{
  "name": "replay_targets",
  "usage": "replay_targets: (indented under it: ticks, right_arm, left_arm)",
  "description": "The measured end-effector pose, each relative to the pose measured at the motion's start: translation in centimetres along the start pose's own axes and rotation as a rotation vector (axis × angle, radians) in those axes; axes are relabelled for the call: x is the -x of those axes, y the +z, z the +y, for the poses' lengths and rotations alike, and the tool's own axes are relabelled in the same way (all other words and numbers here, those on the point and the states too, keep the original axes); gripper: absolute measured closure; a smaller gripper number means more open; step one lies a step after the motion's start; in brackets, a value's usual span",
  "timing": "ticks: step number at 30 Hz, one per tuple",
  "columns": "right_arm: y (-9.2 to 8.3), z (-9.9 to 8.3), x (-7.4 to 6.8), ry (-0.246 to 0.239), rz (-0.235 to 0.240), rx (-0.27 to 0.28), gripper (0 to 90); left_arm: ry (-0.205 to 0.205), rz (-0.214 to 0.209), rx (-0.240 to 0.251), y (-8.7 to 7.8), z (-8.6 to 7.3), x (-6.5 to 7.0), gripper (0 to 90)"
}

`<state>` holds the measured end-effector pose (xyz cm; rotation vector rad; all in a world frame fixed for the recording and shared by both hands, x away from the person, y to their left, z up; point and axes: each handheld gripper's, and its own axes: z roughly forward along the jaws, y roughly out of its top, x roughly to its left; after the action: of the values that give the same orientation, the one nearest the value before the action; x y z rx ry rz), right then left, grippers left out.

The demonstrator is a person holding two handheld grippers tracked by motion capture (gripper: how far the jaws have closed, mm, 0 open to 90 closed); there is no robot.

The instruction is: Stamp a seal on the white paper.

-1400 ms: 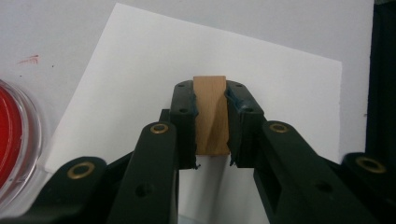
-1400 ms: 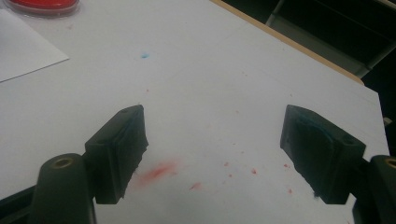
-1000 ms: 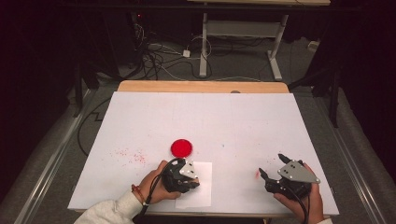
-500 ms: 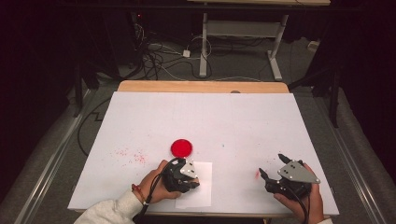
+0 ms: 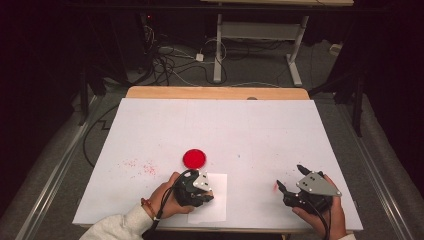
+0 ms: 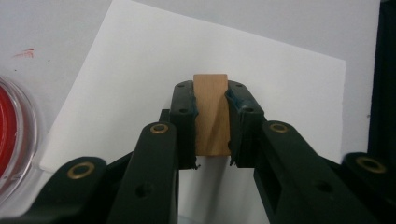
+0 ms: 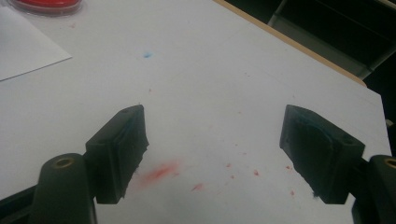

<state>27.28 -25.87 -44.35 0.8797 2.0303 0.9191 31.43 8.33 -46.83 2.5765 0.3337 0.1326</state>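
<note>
Nothing has shifted over the last second: left tool (image 6: 211, 116) stays clenched on wooden block (image 6: 211, 112) above paper sheet (image 6: 280, 88); right tool (image 7: 212, 154) rests released; stamping apparently pending

My left gripper (image 5: 200, 187) sits over the near left part of the sheet of paper (image 5: 216, 210), a wooden block (image 6: 211, 112) clamped between its jaws. Just beyond it — toward the far edge of the table (image 5: 215, 92) — lies the round dish (image 5: 194, 158). My right gripper (image 5: 292, 180) rests well apart to the right, near the front edge, jaws spread over bare tabletop.
</note>
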Motion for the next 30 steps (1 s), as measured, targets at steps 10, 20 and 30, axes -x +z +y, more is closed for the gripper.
replay_targets:
  ticks: [10, 20, 30]
  right_arm:
    - [-0.2, 0.0, 0.2, 0.001, 0.000, 0.003, 23.5]
    - [-0.1, 0.1, 0.1, -0.009, 0.005, 0.008, 24.0]
    - [0.3, 0.3, 0.1, -0.012, 0.010, 0.009, 24.1]
  left_arm:
    - [0.006, 0.033, 0.058, -1.3, 0.7, 0.8, 73.4]
    - [-0.009, 0.056, 0.113, -3.6, 0.2, 0.1, 73.4]
    - [-0.035, 0.069, 0.134, -4.6, -0.4, -0.7, 73.4]
